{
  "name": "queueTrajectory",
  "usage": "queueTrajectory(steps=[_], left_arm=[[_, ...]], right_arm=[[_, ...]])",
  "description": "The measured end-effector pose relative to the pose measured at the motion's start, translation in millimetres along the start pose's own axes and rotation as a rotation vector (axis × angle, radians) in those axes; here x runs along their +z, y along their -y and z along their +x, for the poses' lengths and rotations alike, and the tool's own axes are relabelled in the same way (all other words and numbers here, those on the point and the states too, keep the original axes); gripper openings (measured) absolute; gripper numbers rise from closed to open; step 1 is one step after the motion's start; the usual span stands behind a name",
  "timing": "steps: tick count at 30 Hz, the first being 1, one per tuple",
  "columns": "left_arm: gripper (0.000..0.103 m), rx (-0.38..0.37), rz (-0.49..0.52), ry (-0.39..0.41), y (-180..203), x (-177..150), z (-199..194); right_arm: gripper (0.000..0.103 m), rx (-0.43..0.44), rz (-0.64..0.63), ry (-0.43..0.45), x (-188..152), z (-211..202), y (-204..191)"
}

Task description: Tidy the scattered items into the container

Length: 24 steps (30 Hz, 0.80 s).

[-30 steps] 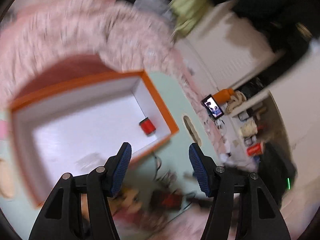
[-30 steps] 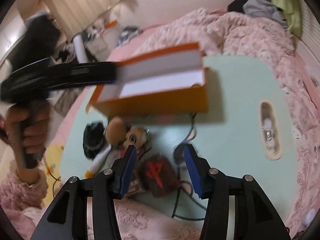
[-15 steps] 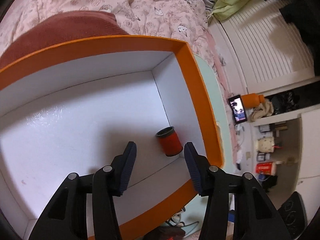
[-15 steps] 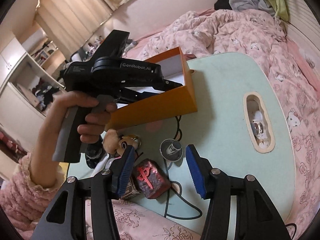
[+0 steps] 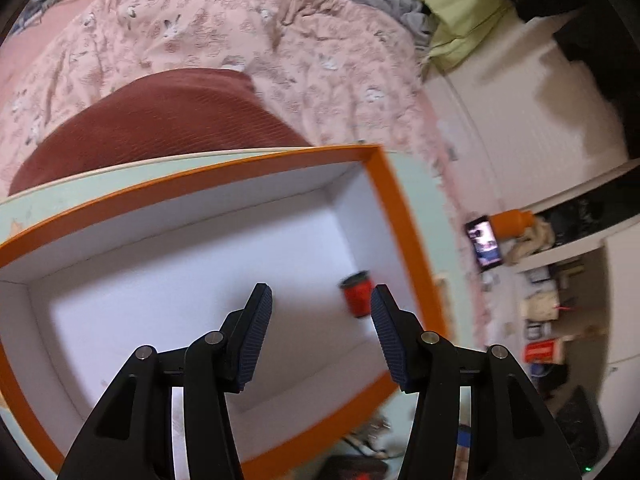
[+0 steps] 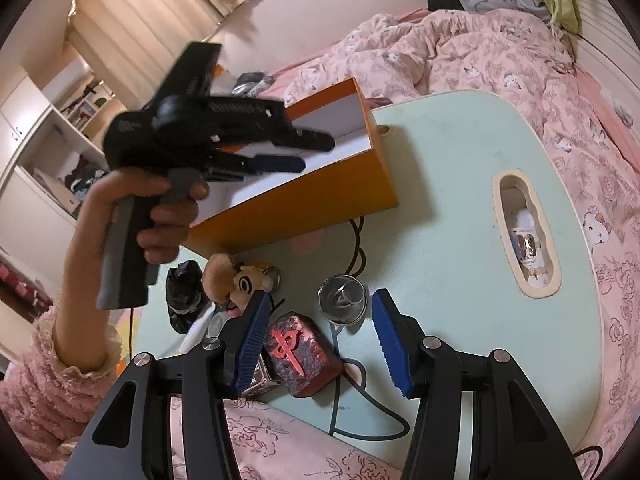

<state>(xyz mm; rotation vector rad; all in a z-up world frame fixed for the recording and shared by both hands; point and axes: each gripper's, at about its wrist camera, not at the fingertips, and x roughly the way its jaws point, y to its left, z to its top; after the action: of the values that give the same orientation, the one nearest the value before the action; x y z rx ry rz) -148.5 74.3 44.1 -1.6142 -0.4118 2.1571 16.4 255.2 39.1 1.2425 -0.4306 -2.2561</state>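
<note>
An orange box [image 5: 408, 216] with a white inside stands on the mint table [image 6: 448, 184]; it also shows in the right wrist view [image 6: 304, 204]. A red thread spool [image 5: 356, 298] lies inside near its right wall. My left gripper [image 5: 320, 324] is open and empty above the box; it also shows in the right wrist view [image 6: 316, 152]. My right gripper [image 6: 318, 332] is open and empty above the scattered items: a dark red mahjong-tile block [image 6: 300, 352], a round glass piece [image 6: 342, 298], a plush doll [image 6: 236, 280], a black pouch [image 6: 184, 296].
A dark cable [image 6: 356, 248] runs across the table by the items. The table has an oval handle slot [image 6: 526, 232]. A pink quilt [image 6: 480, 52] surrounds the table. A phone [image 5: 484, 242] and shelves stand to the right.
My left gripper has pulled back and up from the box, so more of the rim and the quilt shows. My right gripper has stayed above the items.
</note>
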Motion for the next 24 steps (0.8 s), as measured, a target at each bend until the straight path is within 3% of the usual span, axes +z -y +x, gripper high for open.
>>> queueTrajectory(steps=[3, 7, 11, 17, 24], left_arm=[[0.053, -0.06, 0.011, 0.035, -2.3, -13.3, -21.0], [0.053, -0.023, 0.054, 0.151, -15.7, -41.6, -60.6], [0.053, 0.066, 0.066, 0.219, -41.6, -73.5, -83.8], [0.053, 0.082, 0.067, 0.23, -67.6, -81.3, -87.1], [0.053, 0.063, 0.073, 0.262, -74.9, -82.3, -89.2]], right_arm=[[0.053, -0.008, -0.047, 0.042, 16.7, -9.6, -8.2], [0.037, -0.088, -0.165, 0.058, 66.0, -17.0, -30.6], [0.017, -0.213, -0.311, -0.142, 116.8, 25.4, -56.5], [0.016, -0.505, -0.441, -0.459, 134.2, 112.5, -71.1], [0.016, -0.703, -0.401, -0.634, 127.7, 167.8, -47.8]])
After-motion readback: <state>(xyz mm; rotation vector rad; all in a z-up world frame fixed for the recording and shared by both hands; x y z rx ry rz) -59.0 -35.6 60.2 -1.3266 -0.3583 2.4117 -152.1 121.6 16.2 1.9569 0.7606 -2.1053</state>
